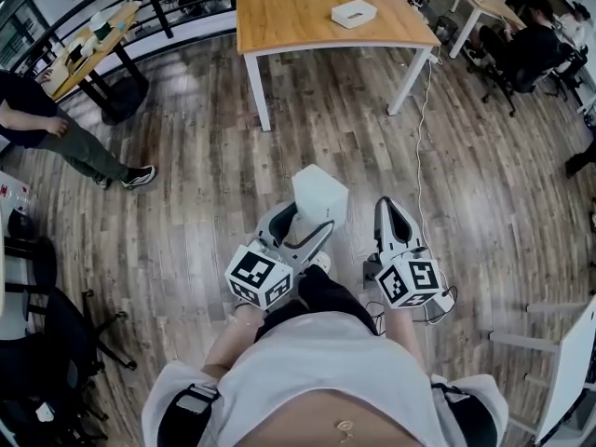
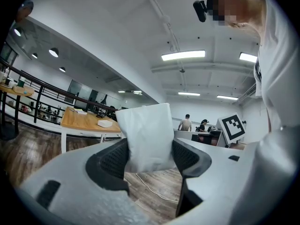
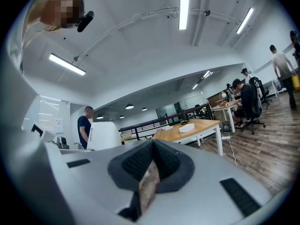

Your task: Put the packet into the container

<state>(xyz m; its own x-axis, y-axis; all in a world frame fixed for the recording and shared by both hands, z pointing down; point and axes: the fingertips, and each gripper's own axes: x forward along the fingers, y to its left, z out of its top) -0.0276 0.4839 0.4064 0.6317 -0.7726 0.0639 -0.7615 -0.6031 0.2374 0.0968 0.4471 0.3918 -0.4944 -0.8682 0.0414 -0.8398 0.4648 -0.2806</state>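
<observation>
Your left gripper jaws clamp the white packet, your right gripper jaws are closed on nothing, and the container sits well apart near the worktop's right edge.

Right tongs: dark ribbed pads pressed together at the tips, nothing between them; a sliver of wood floor shows through lower down.
White packet: upright, to the left beyond the tongs.
Worktop: wooden top, white legs, farther off at centre-right.
White container: lying on the worktop.
People: one in a dark top stands beside the packet; one is seated at right.
</observation>
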